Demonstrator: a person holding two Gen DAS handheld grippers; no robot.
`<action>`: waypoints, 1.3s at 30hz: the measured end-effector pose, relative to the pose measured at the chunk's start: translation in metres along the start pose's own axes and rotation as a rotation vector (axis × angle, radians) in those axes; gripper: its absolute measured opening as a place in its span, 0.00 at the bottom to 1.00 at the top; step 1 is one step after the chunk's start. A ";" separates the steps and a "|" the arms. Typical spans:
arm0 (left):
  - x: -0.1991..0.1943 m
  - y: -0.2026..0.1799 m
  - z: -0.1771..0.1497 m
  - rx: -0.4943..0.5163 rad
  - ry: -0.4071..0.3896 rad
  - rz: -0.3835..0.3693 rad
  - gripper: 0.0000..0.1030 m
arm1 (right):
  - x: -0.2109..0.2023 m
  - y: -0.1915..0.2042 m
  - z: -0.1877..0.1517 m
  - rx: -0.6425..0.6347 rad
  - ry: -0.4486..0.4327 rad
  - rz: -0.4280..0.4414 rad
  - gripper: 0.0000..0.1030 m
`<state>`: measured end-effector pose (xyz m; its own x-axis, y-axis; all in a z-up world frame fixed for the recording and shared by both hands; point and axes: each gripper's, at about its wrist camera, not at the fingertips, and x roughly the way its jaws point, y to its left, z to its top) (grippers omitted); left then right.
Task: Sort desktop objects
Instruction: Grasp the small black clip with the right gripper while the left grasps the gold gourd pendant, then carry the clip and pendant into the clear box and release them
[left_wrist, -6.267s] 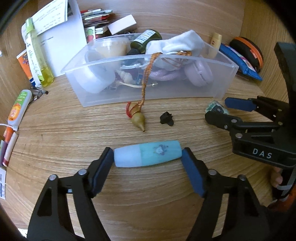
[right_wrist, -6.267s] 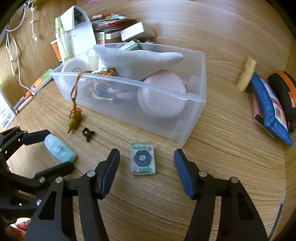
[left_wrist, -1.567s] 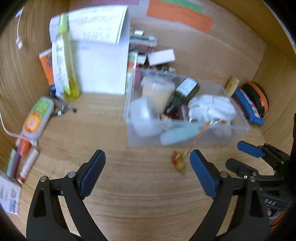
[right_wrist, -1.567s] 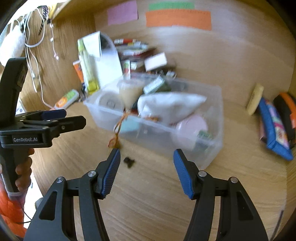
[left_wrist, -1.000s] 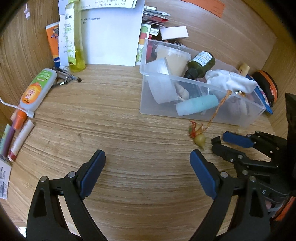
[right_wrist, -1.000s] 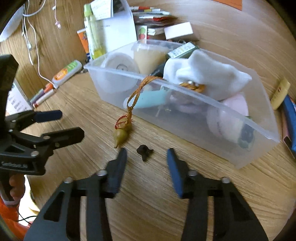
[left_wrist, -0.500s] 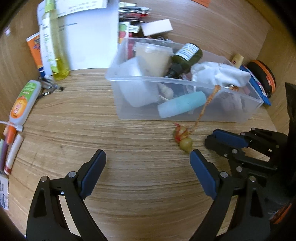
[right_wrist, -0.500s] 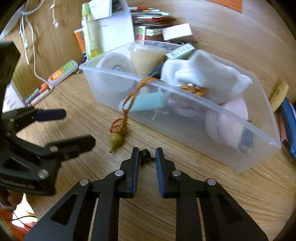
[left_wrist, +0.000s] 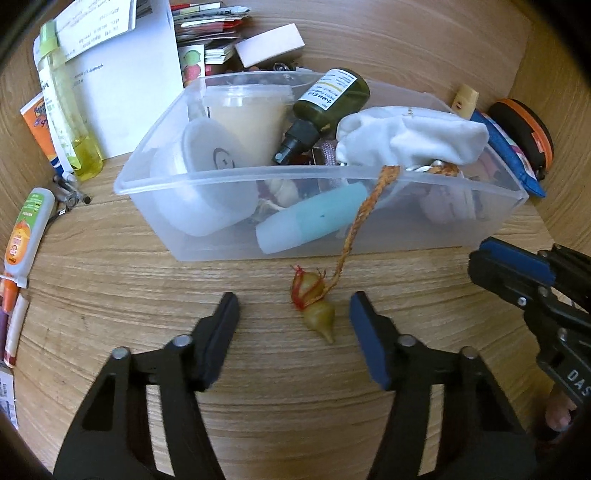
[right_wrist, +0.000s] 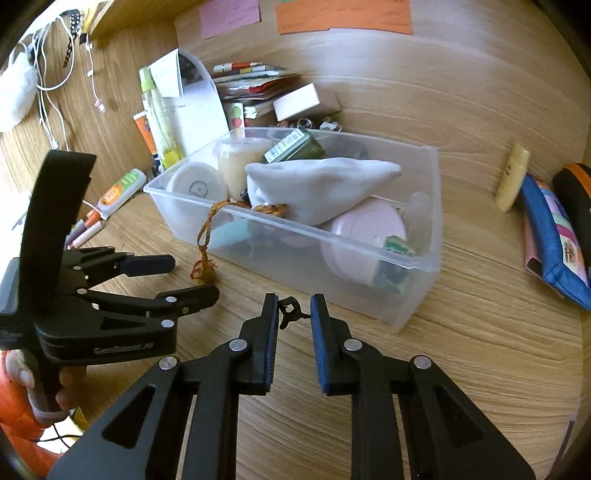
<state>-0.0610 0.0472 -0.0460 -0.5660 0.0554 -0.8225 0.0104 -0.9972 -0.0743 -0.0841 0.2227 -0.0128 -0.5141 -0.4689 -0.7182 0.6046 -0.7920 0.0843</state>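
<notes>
A: How many grippers, and how do the jaws stand?

B: Two. The right gripper (right_wrist: 293, 314), bottom centre of the right wrist view, has its jaws pinching one small black clip (right_wrist: 289, 309), lifted clear of the wooden desk (right_wrist: 480, 332). The left gripper (left_wrist: 293, 314), bottom centre of its own view, has its jaws spread, with one olive gourd pendant (left_wrist: 318, 314) lying on the desk between the fingertips, touching neither.

A: Is the pendant loose?

B: No. One orange braided cord (left_wrist: 364, 218) runs from it up over the front rim of the single clear plastic bin (left_wrist: 207, 254), middle of the frame.

A: What do you count in the bin?

B: One pale blue tube (left_wrist: 310, 223) against the front wall, one white round container (left_wrist: 210, 177), one cream lidded cup (left_wrist: 247, 110), one dark green spray bottle (left_wrist: 325, 103), one white cloth (left_wrist: 410, 138), and one pink round case (right_wrist: 364, 240) at the right end.

A: Outside it?

B: At the left edge, one yellow-green bottle (left_wrist: 64, 107) and one orange-and-green tube (left_wrist: 27, 230). At the upper right, one small cream tube (right_wrist: 511, 177), one blue pouch (right_wrist: 550, 236).
</notes>
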 end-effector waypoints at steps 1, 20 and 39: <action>0.001 0.000 0.001 -0.001 -0.004 0.015 0.51 | 0.000 -0.001 0.000 0.001 -0.001 0.003 0.15; -0.003 -0.023 -0.005 0.099 -0.041 0.013 0.17 | -0.011 -0.012 -0.008 0.027 -0.019 0.020 0.15; -0.075 -0.007 0.014 0.059 -0.224 -0.037 0.17 | -0.044 -0.017 0.010 0.044 -0.121 -0.016 0.15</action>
<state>-0.0303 0.0489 0.0243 -0.7339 0.0856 -0.6738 -0.0579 -0.9963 -0.0635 -0.0783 0.2530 0.0238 -0.5946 -0.4979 -0.6313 0.5702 -0.8147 0.1054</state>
